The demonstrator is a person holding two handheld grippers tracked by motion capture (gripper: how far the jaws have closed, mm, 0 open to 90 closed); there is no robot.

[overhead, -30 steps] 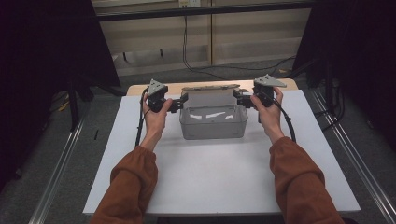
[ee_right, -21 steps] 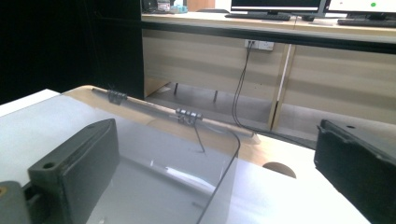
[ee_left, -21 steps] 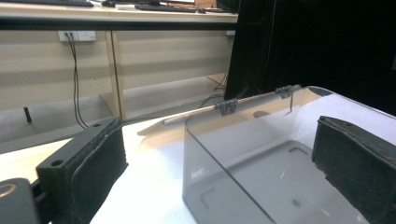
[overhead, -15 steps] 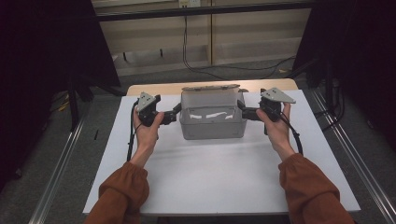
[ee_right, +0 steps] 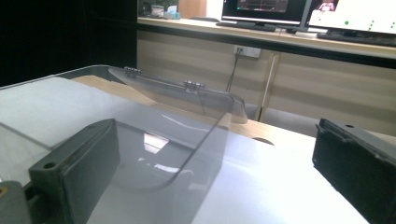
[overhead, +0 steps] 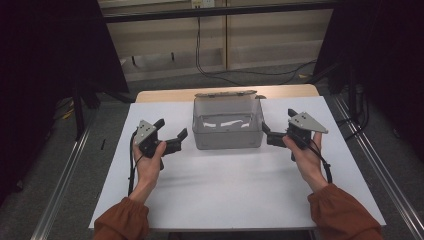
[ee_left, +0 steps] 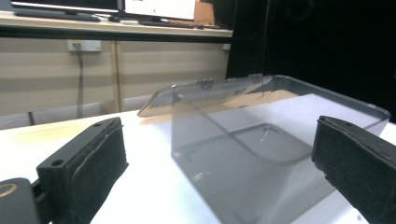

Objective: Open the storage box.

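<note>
A clear plastic box (overhead: 227,131) stands empty in the middle of the white board, its hinged lid (overhead: 225,93) tipped open at the back. My left gripper (overhead: 172,131) hovers open a little left of the box, apart from it. On the other side my right gripper (overhead: 266,134) is open too, its jaws close to the box's right wall. In the left gripper view the box (ee_left: 261,154) sits ahead between the spread jaws of the left gripper (ee_left: 219,137). In the right gripper view the right gripper (ee_right: 215,140) frames the box's corner (ee_right: 154,140), and its left jaw shows through the clear wall.
The white board (overhead: 225,190) covers most of a wooden table (overhead: 165,95), whose far edge shows behind the box. Metal rails (overhead: 65,185) run along the floor on both sides. Cables (overhead: 240,72) lie on the floor beyond the table.
Both grippers have drawn back from the box's upper corners, lowering and moving outward and toward the person. The box stays where it was.
</note>
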